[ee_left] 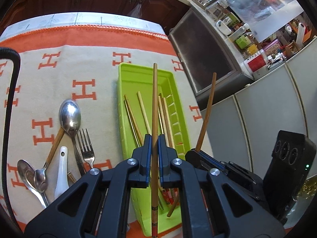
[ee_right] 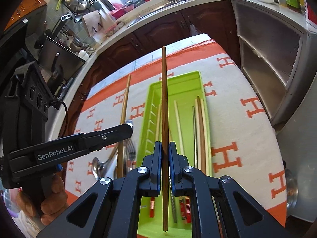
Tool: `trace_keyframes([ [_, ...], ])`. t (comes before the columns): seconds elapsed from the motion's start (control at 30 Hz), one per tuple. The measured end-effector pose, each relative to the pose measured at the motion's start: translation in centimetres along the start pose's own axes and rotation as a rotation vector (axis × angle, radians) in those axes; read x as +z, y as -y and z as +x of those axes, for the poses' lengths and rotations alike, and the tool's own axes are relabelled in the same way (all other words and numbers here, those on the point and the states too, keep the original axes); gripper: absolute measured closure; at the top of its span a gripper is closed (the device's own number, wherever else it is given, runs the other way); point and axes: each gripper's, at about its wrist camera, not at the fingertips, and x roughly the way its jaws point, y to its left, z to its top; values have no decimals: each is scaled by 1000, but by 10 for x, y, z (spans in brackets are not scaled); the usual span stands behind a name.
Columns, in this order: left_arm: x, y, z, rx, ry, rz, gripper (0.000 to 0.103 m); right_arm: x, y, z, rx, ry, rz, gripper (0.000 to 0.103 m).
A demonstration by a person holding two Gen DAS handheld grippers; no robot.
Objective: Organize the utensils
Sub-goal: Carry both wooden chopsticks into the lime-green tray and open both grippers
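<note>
The left gripper (ee_left: 155, 148) clamped a light bamboo chopstick (ee_left: 154, 107), the right gripper (ee_right: 164, 154) a darker wooden chopstick (ee_right: 164, 99), both at centre frame above the lime-green plastic tray (ee_left: 126, 75). Each thin stick could pivot in its pinch and miss the tray.

Left gripper (ee_left: 155, 138), right gripper (ee_right: 164, 148): side by side, angled down, fingers clamped.

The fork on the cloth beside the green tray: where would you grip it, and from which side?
Grip the fork at its narrow neck just below the tines, coming from above with the jaws across it. It lies flat, and the big spoon crowds its left.
</note>
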Motion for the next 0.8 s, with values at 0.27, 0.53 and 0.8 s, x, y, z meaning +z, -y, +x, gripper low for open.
trace_keyframes([
  [0.27, -6, -4, 27, 80, -43, 53, 99, 1, 11, 38, -38, -58, 21, 94],
  [0.53, -16, -12, 15, 118, -62, 61, 79, -3, 18, 50, -47, -51, 43, 69],
  [0.8, -38, -29, -21, 149, -10, 53, 62, -18, 9, 47, -29, -78, 35, 69],
])
